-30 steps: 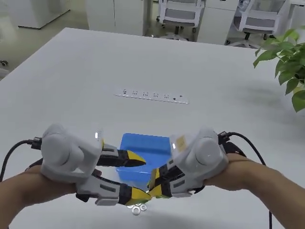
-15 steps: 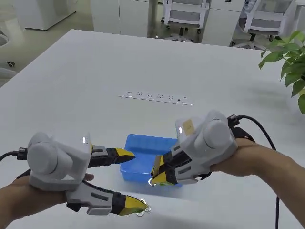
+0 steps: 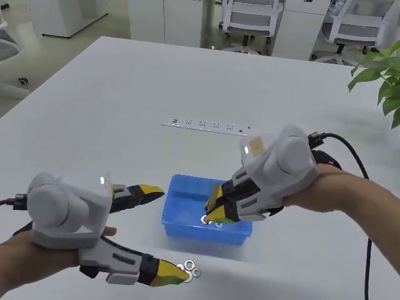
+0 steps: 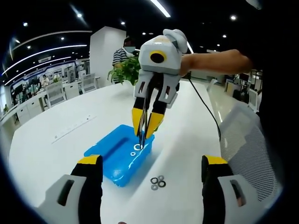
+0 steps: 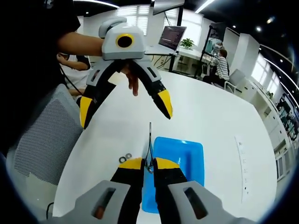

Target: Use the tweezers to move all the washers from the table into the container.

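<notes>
Checking progress on the transfer. The right gripper (image 3: 216, 213) is seen with its jaws drawn together and clamped on the tweezers (image 4: 141, 134), whose thin tips are lowered into the blue container (image 3: 186, 187), near its right end as the head view shows it. At least two washers in the container (image 4: 136, 149) are noted on its floor, right beside the tips. Whether one of them is pinched between the tips or already lying loose cannot be told at this size.

The left gripper (image 3: 165, 232) is held off to the near-left of the container, jaws spread wide apart and nothing between them. It is judged to be idle, playing no part in the drop.

Three washers on the table (image 3: 190, 270) are counted in a tight cluster, touching or nearly so, just beside the container's near wall and close to the lower jaw of the left gripper. No others are seen on the white table (image 3: 187, 81).

Judgement: the task is partly done. A release over the container is in hand, and three pickups are left.
</notes>
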